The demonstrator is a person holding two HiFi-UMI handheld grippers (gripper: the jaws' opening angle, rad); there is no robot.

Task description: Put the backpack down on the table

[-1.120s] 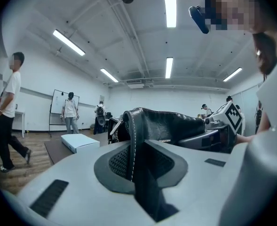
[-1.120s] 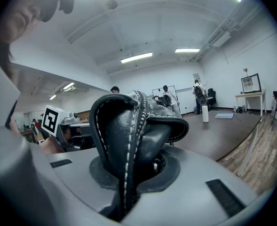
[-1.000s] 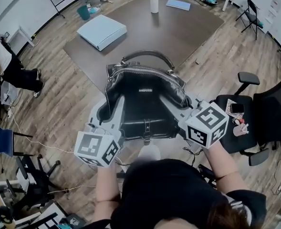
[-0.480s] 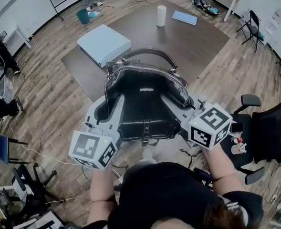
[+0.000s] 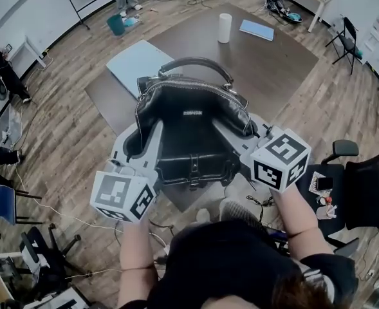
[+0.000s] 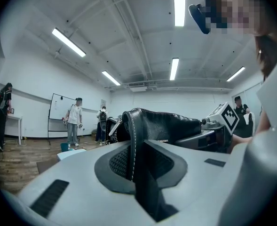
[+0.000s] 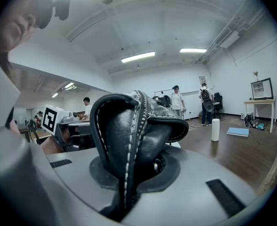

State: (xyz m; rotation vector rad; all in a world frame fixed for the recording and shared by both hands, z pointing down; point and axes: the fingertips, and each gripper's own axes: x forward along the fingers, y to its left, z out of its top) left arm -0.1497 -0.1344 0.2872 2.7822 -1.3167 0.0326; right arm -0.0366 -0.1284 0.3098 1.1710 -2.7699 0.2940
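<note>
Left tool [image 5: 139,152] is clamping the left side seam of the backpack [image 5: 192,131], jaws pinching black leather. The backpack is hanging upright in the air between both tools, seemingly over the near corner of the table [image 5: 266,50], not resting yet. Right tool [image 5: 244,143] is pinching the right seam likewise. The paired side grips are probably keeping it level for lowering.

Your left gripper [image 6: 139,173] clamps the black backpack [image 6: 169,126] by its stitched edge. Behind it, far left, people [image 6: 74,121] stand by a whiteboard [image 6: 59,108].
</note>
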